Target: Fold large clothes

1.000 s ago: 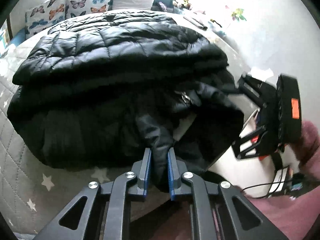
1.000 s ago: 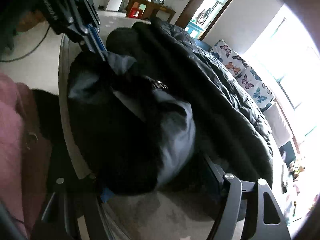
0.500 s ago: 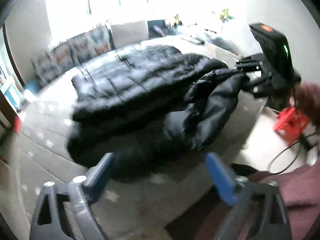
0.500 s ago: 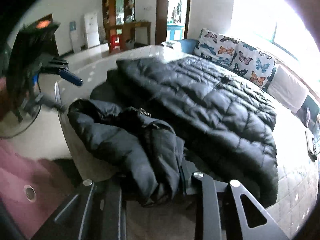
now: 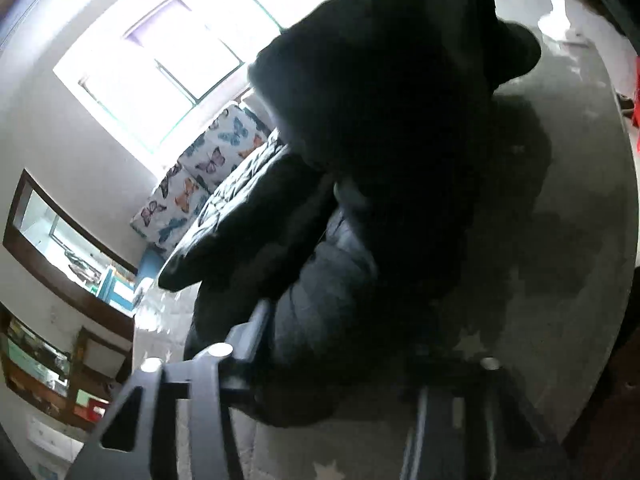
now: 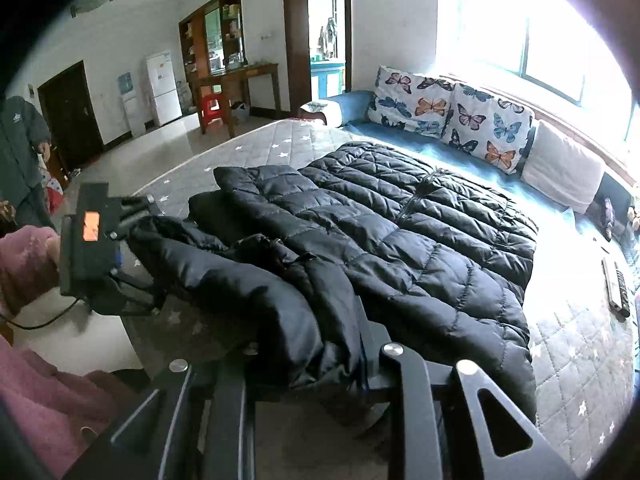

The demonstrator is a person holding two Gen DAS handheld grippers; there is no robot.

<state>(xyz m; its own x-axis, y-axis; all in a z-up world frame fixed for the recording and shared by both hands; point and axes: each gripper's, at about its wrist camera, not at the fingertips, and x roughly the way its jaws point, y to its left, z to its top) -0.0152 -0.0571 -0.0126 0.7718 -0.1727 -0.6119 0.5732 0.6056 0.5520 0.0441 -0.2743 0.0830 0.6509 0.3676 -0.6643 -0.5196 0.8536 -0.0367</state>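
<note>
A black quilted puffer jacket (image 6: 400,232) lies spread on the grey star-patterned mattress (image 6: 580,360), and its near part is lifted into a roll. My right gripper (image 6: 316,364) is closing, its jaws pinching the near end of that roll. At the roll's left end my left gripper (image 6: 140,256) grips the fabric near the bed's edge. In the left wrist view the jacket (image 5: 400,120) hangs dark and close, filling the gap of the closing left gripper (image 5: 336,344). A pink sleeve (image 6: 24,256) holds the left gripper.
Butterfly pillows (image 6: 452,120) and a white pillow (image 6: 560,172) line the far side under the window. A remote (image 6: 616,288) lies on the mattress at the right. The bed's edge and bare floor (image 6: 100,344) are at the left. A person in a dark coat (image 6: 20,152) stands far left.
The left gripper let go of a fold, opened wide, rolled and came back onto the lifted jacket. The right gripper shut on the jacket's near end and rose.
</note>
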